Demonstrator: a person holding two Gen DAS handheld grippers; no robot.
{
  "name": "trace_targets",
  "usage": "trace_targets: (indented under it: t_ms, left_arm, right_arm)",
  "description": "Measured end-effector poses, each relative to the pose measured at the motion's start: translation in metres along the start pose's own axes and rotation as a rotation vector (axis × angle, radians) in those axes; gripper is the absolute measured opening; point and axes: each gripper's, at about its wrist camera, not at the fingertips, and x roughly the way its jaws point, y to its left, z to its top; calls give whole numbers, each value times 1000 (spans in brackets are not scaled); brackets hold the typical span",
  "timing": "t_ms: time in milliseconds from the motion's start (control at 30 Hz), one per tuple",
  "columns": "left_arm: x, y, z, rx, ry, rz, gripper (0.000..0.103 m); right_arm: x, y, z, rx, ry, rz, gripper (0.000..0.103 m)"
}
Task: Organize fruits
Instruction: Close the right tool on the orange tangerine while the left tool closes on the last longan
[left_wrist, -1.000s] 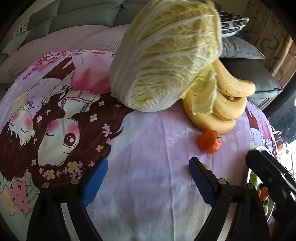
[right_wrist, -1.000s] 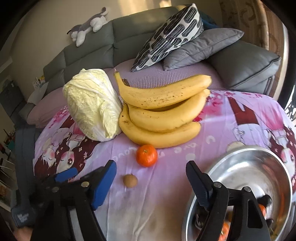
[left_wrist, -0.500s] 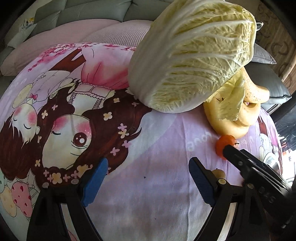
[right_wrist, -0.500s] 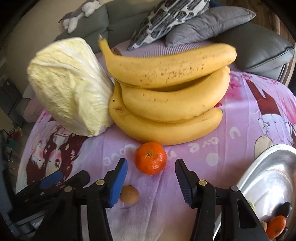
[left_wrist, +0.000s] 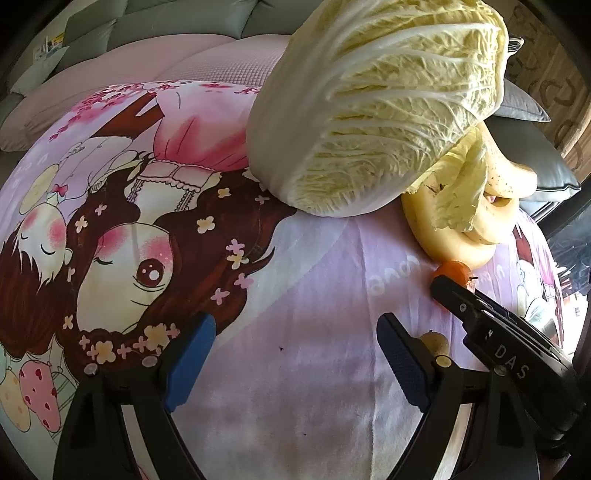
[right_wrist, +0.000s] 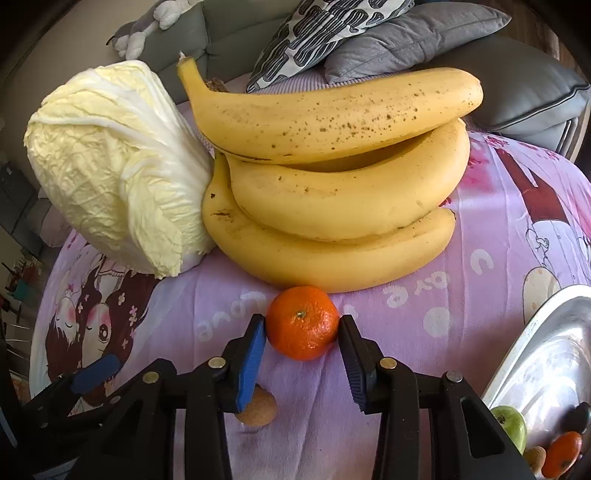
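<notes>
A small orange (right_wrist: 302, 323) sits on a purple printed cloth (right_wrist: 480, 295), just in front of a bunch of bananas (right_wrist: 332, 192). The right gripper (right_wrist: 302, 332) has dropped toward it and its jaws have just been closing; both pads now touch the orange's sides, so lifting probably comes next. The left gripper (left_wrist: 291, 354) hangs wide apart, empty. A metal bowl (right_wrist: 546, 354) holding fruit is cut off at the right edge, and a small brown fruit (right_wrist: 258, 408) is half hidden.

Napa cabbage (right_wrist: 114, 162) on cartoon-print cloth (left_wrist: 314, 369); cushions (right_wrist: 406, 33) behind, perhaps a sofa's.
</notes>
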Motion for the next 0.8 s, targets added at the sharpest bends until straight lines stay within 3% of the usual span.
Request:
trace_targets:
  t_ms: [467,800]
  left_arm:
    - [-8,-15,-5,30,-1,-36,90]
    - [-16,-37,-11,72,-2,-81,90]
  right_arm:
    - [-19,-5,-6,24,-8,-24,43]
    - [-61,-18,-15,59,-52,-50,43]
